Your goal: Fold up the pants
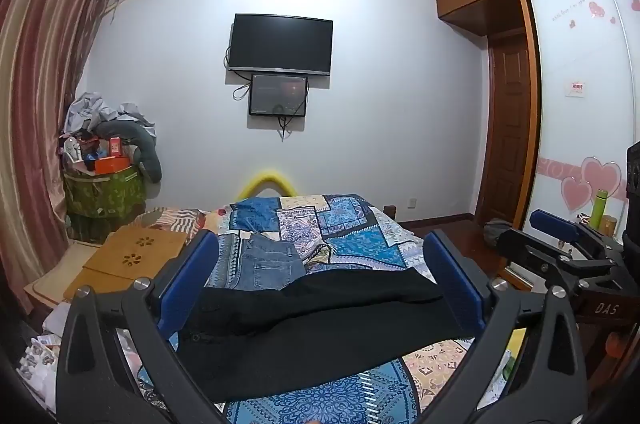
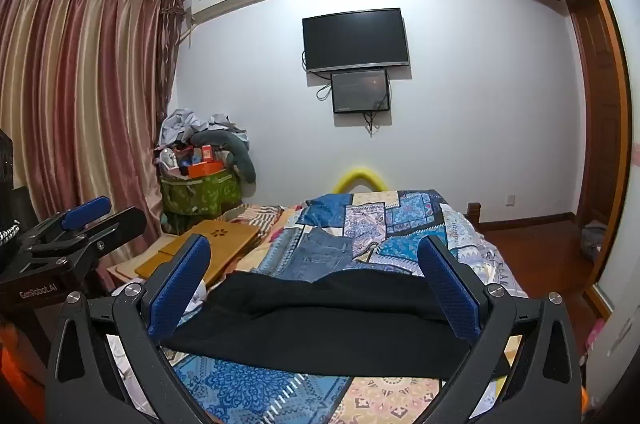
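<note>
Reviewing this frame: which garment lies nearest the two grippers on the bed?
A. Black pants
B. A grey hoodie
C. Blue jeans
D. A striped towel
A. The black pants stretch across the patchwork bedspread right in front of the open left gripper and open right gripper; the blue jeans lie further back.

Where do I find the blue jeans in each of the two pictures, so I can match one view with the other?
Left wrist view: the blue jeans lie left of centre on the patchwork bedspread, just beyond the black pants.
Right wrist view: the blue jeans sit near the centre, again right behind the black pants.
Shared landmark: the wall television above the bed's far end.
</note>
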Demonstrator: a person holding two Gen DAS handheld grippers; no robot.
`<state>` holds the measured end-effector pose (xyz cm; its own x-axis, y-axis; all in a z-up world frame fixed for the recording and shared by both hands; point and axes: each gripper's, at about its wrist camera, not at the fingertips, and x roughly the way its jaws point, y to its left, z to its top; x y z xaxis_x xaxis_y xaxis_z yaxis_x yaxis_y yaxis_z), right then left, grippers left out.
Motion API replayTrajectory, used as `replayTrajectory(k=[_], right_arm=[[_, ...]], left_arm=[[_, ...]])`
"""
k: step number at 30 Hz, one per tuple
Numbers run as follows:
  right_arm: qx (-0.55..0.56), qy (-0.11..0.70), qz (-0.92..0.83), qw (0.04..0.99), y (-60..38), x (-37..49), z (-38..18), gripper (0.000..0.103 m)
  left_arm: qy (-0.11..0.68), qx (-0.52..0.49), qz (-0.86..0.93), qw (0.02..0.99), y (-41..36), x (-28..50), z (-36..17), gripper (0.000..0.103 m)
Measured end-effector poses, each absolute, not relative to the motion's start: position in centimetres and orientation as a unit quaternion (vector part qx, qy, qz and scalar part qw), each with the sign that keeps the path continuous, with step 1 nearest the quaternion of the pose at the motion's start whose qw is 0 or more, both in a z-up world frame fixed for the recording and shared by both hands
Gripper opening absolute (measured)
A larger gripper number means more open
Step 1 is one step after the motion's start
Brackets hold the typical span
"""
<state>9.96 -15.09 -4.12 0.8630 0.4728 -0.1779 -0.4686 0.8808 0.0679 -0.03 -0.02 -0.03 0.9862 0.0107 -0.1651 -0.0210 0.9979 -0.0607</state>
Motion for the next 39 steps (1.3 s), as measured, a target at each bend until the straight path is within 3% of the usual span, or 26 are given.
replayTrajectory(k=[39], right_arm=[[0.018,0.1,0.235,0.967,-15.4,9.7,-4.2,0.103]], left_arm=[[0.097,-0.044,-0.002,0.994,1.3,1.5,-0.1,0.103]])
